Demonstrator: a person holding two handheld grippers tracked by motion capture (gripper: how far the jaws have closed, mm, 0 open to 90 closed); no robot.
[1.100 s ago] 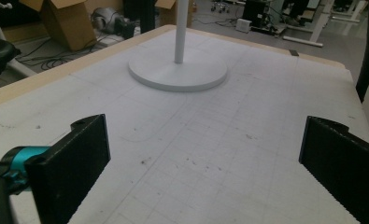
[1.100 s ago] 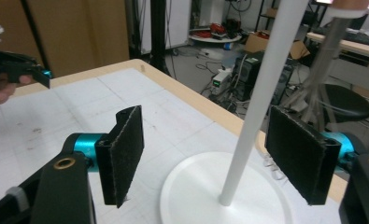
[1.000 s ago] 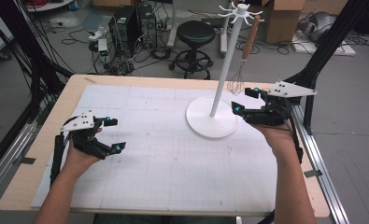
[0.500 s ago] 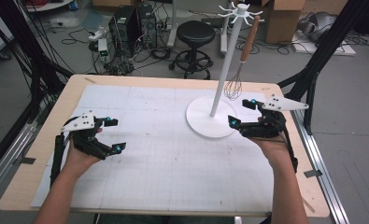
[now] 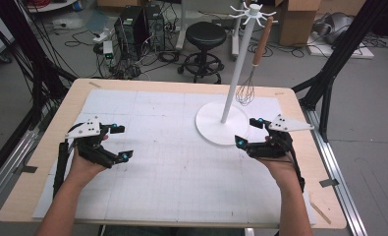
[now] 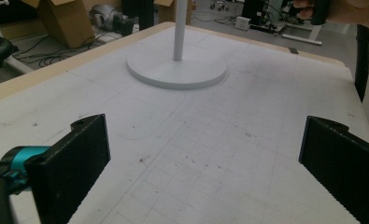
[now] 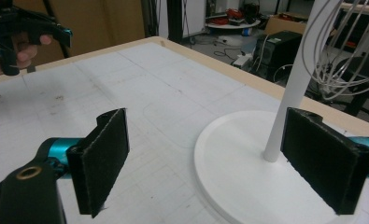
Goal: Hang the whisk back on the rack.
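The whisk (image 5: 246,88) hangs on the stand (image 5: 222,124) just ahead of the right gripper (image 5: 249,132), both it and the left gripper (image 5: 120,142) wide and empty, so a careless reach might tip that stand.

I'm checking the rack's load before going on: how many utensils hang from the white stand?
1: a whisk with a wooden handle hangs from a top hook of the white stand, on its right side in the high view. Its other hooks look bare.

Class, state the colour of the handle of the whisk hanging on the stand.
Brown, like wood: the whisk handle shows best in the high view.
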